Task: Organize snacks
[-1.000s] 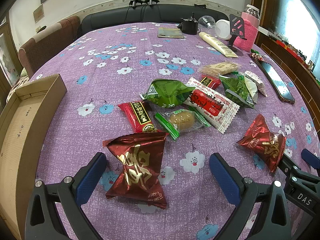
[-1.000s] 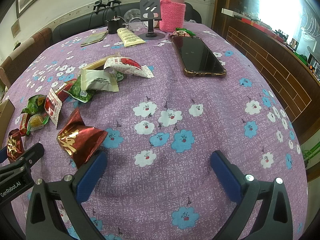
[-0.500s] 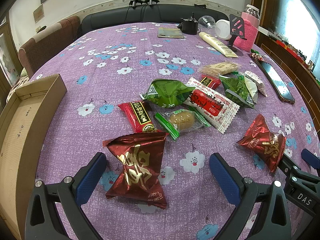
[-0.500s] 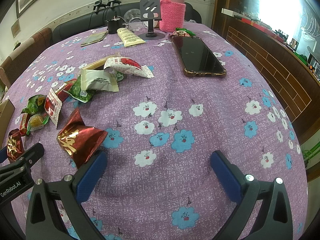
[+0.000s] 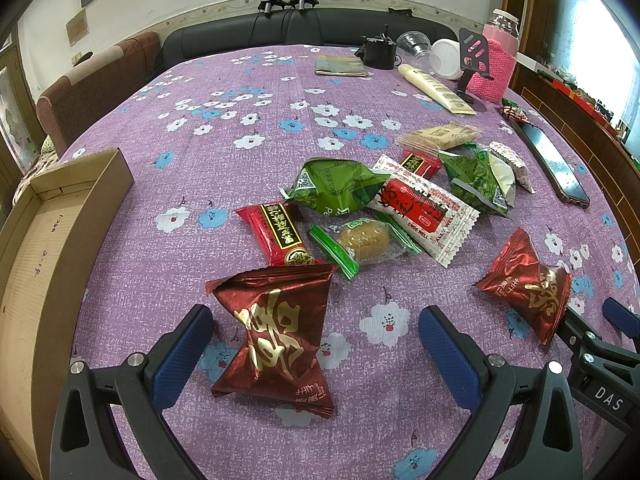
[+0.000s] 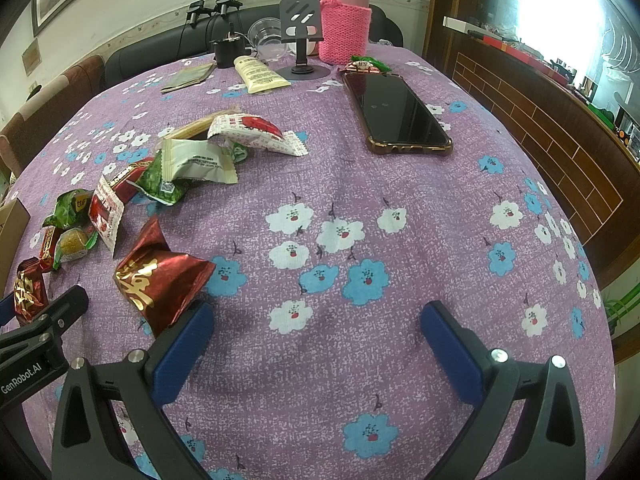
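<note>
A pile of snack packets lies on the purple flowered tablecloth (image 5: 224,92). A dark red foil packet (image 5: 278,332) lies between the open jaws of my left gripper (image 5: 316,340), nearer the left finger. A second dark red foil packet (image 5: 524,284) lies to the right, just beyond my right gripper's left finger; the right wrist view shows it too (image 6: 160,276). My right gripper (image 6: 316,340) is open over bare cloth. Behind lie a red bar (image 5: 278,234), a clear packet with green ends (image 5: 362,242), a green packet (image 5: 336,188) and a white and red packet (image 5: 424,210).
An open cardboard box (image 5: 44,248) sits at the table's left edge. A black phone (image 6: 396,112) lies at the right. A pink bottle (image 6: 346,16), a phone stand (image 6: 300,36), a cream tube (image 6: 258,74) and a clear cup stand at the back.
</note>
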`<act>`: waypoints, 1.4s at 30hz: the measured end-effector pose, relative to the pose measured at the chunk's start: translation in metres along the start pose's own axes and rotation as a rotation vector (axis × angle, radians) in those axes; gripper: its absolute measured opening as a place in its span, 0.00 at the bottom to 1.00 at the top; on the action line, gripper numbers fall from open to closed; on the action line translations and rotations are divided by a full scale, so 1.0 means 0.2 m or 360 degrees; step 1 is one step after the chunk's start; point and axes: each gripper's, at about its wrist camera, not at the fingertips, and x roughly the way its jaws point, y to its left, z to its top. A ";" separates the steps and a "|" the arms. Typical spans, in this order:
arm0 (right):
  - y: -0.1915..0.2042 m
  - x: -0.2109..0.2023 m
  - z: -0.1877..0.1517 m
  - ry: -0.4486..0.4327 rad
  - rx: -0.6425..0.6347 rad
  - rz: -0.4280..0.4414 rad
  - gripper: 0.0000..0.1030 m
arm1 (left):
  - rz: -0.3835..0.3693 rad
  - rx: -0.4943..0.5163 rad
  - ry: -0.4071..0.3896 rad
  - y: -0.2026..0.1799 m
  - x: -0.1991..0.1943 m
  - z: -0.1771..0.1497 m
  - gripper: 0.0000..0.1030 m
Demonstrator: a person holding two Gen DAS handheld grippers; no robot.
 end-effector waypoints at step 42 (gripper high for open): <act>-0.04 -1.46 0.30 -0.1003 -0.0138 -0.0072 1.00 | -0.0033 0.0016 -0.1041 0.77 -1.78 0.68 1.00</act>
